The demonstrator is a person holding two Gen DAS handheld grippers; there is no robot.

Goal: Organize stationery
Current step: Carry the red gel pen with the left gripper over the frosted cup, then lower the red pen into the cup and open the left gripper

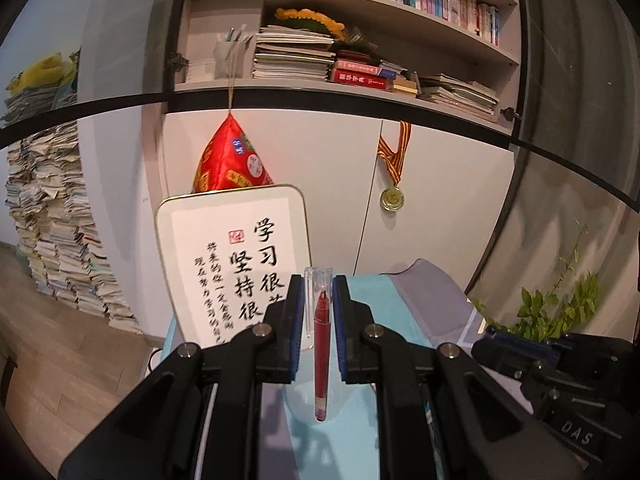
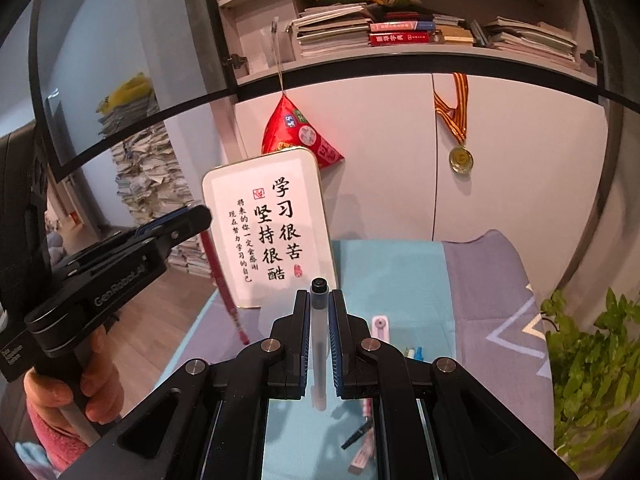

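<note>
My left gripper is shut on a red pen with a clear cap, held upright above the table; it also shows from the side in the right wrist view, with the red pen hanging below. My right gripper is shut on a translucent grey pen with a black tip, held upright. Below it lie a pink-white eraser-like item, small blue and yellow pieces and more pens on the teal cloth.
A white plaque with black calligraphy leans at the table's back edge. White cabinet doors carry a medal and a red hanging pouch. A green plant stands at the right. Paper stacks stand on the floor at left.
</note>
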